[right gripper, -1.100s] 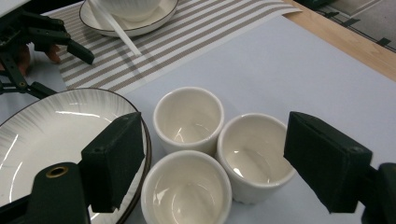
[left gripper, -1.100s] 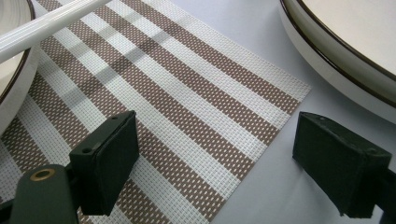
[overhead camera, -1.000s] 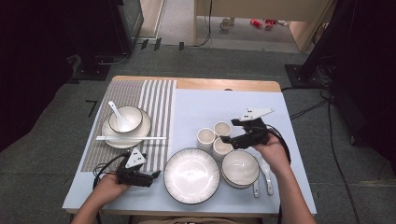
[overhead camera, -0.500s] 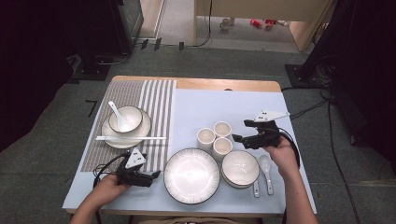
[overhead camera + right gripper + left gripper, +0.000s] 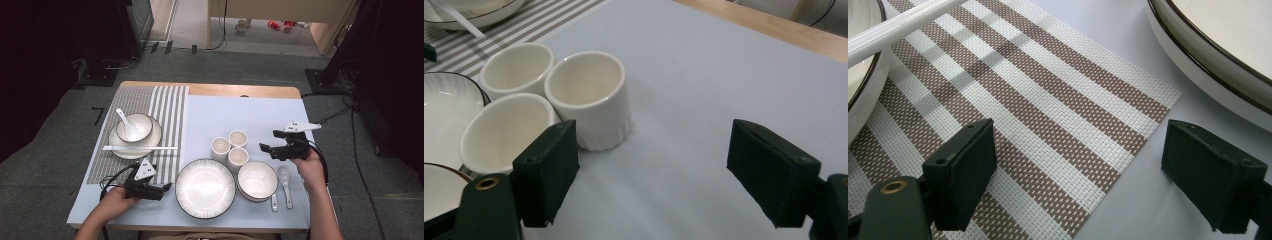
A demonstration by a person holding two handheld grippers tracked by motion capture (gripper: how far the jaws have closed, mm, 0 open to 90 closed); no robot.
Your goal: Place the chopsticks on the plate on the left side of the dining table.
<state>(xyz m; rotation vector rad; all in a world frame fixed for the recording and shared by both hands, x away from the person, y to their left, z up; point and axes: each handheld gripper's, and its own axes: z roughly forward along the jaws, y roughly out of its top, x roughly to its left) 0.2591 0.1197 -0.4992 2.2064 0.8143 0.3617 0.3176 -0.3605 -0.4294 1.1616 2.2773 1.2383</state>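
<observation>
We see three white cups (image 5: 549,95) clustered just left of the right gripper (image 5: 654,165) — its jaws released, nothing between them. The left gripper (image 5: 1078,185), jaws likewise released, hovers over the striped placemat (image 5: 1048,115), with the large plate (image 5: 1213,55) at its right.

The mat (image 5: 145,107) at the left is woven in brown and white: fine stripes on its left part, broad ones on its right. The cloth (image 5: 240,115) is pale blue, and the table (image 5: 240,90) shows tan wood at the far edge. The three cups (image 5: 238,138) are plain cream-white. The plate (image 5: 205,187) and the bowl (image 5: 257,181) are white with dark brown rims. The chopsticks (image 5: 140,148) and spoons (image 5: 284,177) are white. Both grippers' pads (image 5: 769,170) are black.
</observation>
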